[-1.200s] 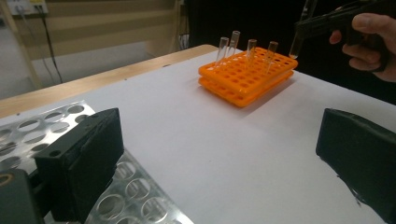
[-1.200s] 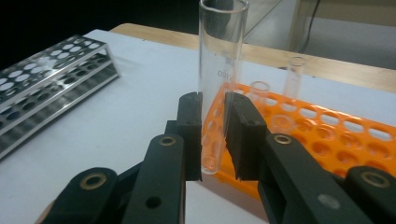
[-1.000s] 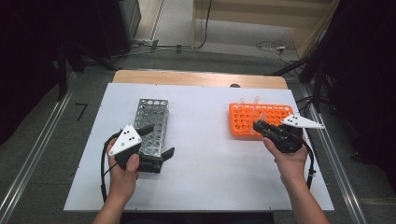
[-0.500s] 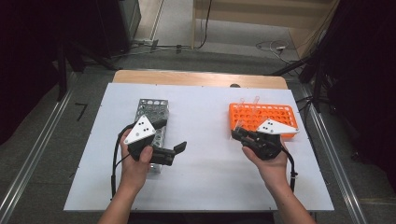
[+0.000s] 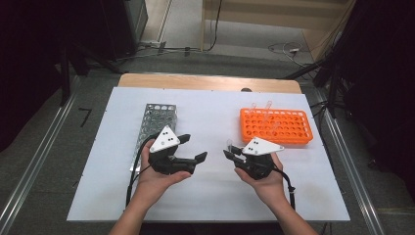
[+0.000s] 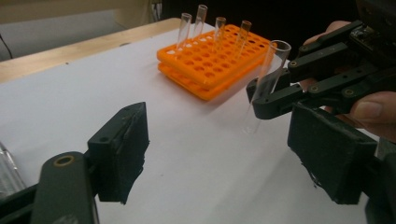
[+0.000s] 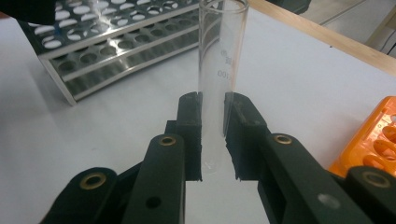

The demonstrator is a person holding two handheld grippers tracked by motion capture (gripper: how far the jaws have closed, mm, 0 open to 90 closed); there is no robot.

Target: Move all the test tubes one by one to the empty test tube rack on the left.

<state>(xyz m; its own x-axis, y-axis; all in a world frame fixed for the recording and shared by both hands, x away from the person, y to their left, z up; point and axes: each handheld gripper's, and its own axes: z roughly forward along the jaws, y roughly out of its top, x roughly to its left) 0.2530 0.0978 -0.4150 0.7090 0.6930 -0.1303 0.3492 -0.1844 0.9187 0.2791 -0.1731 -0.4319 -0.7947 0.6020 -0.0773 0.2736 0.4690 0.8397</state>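
Here the right gripper (image 5: 232,153) clamps a clear test tube (image 7: 219,70) between its jaws, holding it nearly upright above the white table (image 5: 215,196), between the orange rack (image 5: 276,126) and the metal rack (image 5: 154,122). Facing it nearby, the left gripper (image 5: 193,147) has its jaws spread wide, holding nothing.

We count five clear glass test tubes (image 6: 266,79), one orange plastic tube rack (image 5: 276,126), one perforated metal rack (image 5: 154,122) and two black grippers (image 5: 193,151).
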